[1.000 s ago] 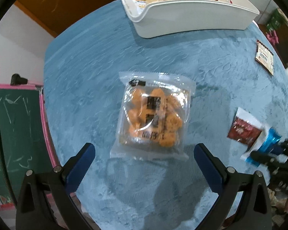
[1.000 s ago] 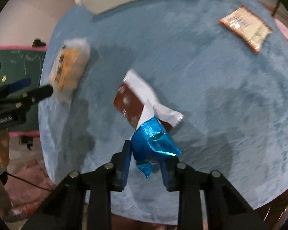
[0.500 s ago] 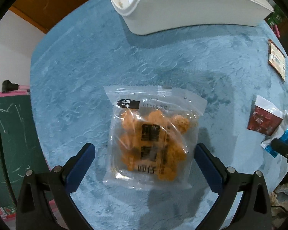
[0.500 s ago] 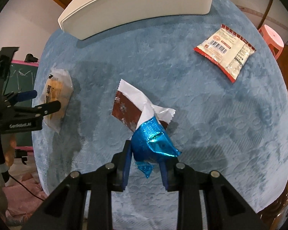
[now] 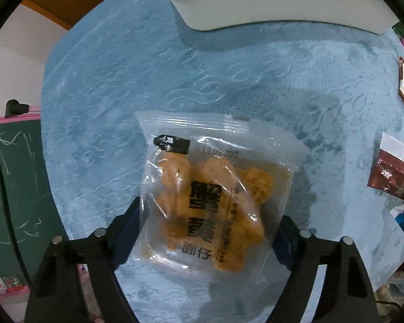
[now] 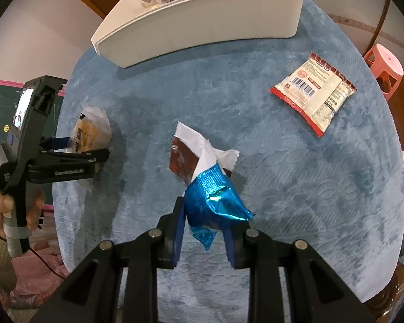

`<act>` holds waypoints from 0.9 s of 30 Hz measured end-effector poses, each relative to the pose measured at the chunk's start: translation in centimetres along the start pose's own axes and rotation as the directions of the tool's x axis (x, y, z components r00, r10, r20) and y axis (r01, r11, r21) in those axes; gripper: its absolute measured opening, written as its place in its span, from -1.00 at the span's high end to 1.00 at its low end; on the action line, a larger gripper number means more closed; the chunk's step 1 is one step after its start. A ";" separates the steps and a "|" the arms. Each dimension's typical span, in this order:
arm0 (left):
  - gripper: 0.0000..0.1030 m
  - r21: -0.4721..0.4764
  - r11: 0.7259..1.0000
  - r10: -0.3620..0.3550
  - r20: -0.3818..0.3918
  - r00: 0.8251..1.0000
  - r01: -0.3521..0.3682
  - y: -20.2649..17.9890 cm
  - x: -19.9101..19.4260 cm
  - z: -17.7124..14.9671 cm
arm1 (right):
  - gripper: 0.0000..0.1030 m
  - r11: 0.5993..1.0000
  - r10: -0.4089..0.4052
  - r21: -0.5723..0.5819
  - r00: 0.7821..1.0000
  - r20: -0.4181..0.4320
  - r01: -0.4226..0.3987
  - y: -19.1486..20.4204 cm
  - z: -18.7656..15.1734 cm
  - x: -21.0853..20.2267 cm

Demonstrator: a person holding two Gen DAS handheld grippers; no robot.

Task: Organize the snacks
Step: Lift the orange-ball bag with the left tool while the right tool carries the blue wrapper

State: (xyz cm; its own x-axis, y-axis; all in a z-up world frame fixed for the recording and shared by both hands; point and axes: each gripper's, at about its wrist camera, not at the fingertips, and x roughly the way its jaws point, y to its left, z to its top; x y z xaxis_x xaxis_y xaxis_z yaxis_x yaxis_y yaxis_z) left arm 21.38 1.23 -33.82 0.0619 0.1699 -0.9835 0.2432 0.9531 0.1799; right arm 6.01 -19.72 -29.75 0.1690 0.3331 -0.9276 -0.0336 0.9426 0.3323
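Observation:
My left gripper (image 5: 204, 231) is shut on a clear bag of orange snacks (image 5: 215, 196), its fingers pressed against the bag's two sides; the bag also shows in the right wrist view (image 6: 91, 132). My right gripper (image 6: 203, 231) is shut on a shiny blue packet (image 6: 215, 202) and holds it above the blue tablecloth. A dark red and white packet (image 6: 185, 156) lies just beyond it. The white snack bin (image 6: 202, 21) stands at the far edge, with several packets inside.
A red and white packet (image 6: 315, 91) lies on the cloth at the right. The round table's edge curves close on the left and near sides. A pink stool (image 6: 385, 64) stands beyond the table on the right, a green chalkboard (image 5: 13, 183) on the left.
My left gripper moved forward over the orange snack bag and closed on it. My right gripper rose a little with the blue packet; the bin came further into its view.

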 end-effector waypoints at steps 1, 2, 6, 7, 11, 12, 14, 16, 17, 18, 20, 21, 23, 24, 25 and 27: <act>-0.50 -0.003 1.000 -0.005 0.007 1.000 0.005 -0.2 -0.1 -0.4 | 0.51 1.000 0.004 -0.003 1.000 0.003 -0.004 0.0 0.1 -0.2; -0.46 -0.012 1.000 -0.015 0.016 1.000 0.015 -0.3 -0.5 -0.6 | 0.51 1.000 0.011 -0.007 1.000 0.007 -0.011 -0.1 0.2 -0.4; -0.34 -0.048 0.996 -0.070 0.041 0.997 0.071 -0.2 -2.3 -1.7 | 0.51 1.000 0.028 -0.012 0.999 0.025 -0.028 -0.2 0.7 -1.3; -0.34 -0.051 0.995 -0.083 0.058 0.995 0.086 -0.3 -3.1 -2.0 | 0.51 0.999 0.034 -0.015 0.999 0.033 -0.033 -0.2 0.8 -1.7; -0.34 -0.043 0.992 -0.112 0.124 0.986 0.118 -0.5 -6.2 -3.0 | 0.51 0.998 0.053 -0.027 0.997 0.062 -0.051 -0.4 1.1 -2.9; -0.34 -0.040 0.991 -0.117 0.137 0.984 0.124 -0.3 -7.0 -3.2 | 0.51 0.998 0.060 -0.030 0.996 0.068 -0.058 -0.5 1.3 -3.3; -0.34 -0.032 0.989 -0.137 0.174 0.975 0.145 -0.4 -9.0 -3.2 | 0.51 0.996 0.086 -0.036 0.992 0.092 -0.083 -0.5 1.6 -4.3; -0.34 -0.016 0.986 -0.159 0.202 0.966 0.166 -0.3 -10.5 -3.2 | 0.51 0.993 0.107 -0.057 0.989 0.105 -0.102 -0.3 2.0 -5.1; -0.34 -0.012 0.985 -0.164 0.212 0.963 0.170 -0.5 -11.1 -3.1 | 0.51 0.992 0.115 -0.070 0.988 0.103 -0.108 -0.3 2.2 -5.1; -0.34 -0.008 0.985 -0.168 0.222 0.960 0.174 -1.0 -11.9 -3.2 | 0.51 0.991 0.121 -0.074 0.989 0.082 -0.115 -0.5 2.4 -4.8; -0.34 -0.005 0.982 -0.180 0.236 0.955 0.186 -1.4 -13.2 -2.9 | 0.51 0.990 0.135 -0.046 0.990 0.035 -0.134 -1.5 2.6 -4.0; -0.35 -0.002 0.981 -0.189 0.240 0.952 0.195 -1.7 -13.5 -2.7 | 0.51 0.989 0.140 -0.043 0.990 0.029 -0.139 -1.7 2.5 -4.0; -0.35 0.005 0.979 -0.199 0.247 0.948 0.204 -2.3 -14.2 -2.5 | 0.51 0.989 0.139 -0.050 0.990 0.019 -0.138 -1.7 2.4 -3.8; -0.35 0.011 0.979 -0.201 0.248 0.948 0.204 -2.7 -14.4 -2.4 | 0.51 0.989 0.138 -0.056 0.990 0.017 -0.137 -1.8 2.4 -3.7; -0.35 0.016 0.979 -0.200 0.248 0.948 0.202 -2.8 -14.2 -2.3 | 0.50 0.989 0.140 -0.058 0.990 0.010 -0.140 -1.9 2.4 -3.7; -0.35 0.025 0.980 -0.196 0.246 0.949 0.196 -3.1 -14.0 -2.1 | 0.49 0.989 0.139 -0.054 0.990 -0.012 -0.140 -2.1 2.4 -3.4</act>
State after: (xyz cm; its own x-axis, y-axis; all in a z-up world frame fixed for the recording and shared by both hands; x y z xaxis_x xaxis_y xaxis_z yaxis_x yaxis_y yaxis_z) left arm 17.70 -3.54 -20.62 0.2494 -0.0877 -0.9644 0.2750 0.9613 -0.0163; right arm 7.90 -22.92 -26.90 0.1509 0.4614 -0.8743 -0.1105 0.8867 0.4489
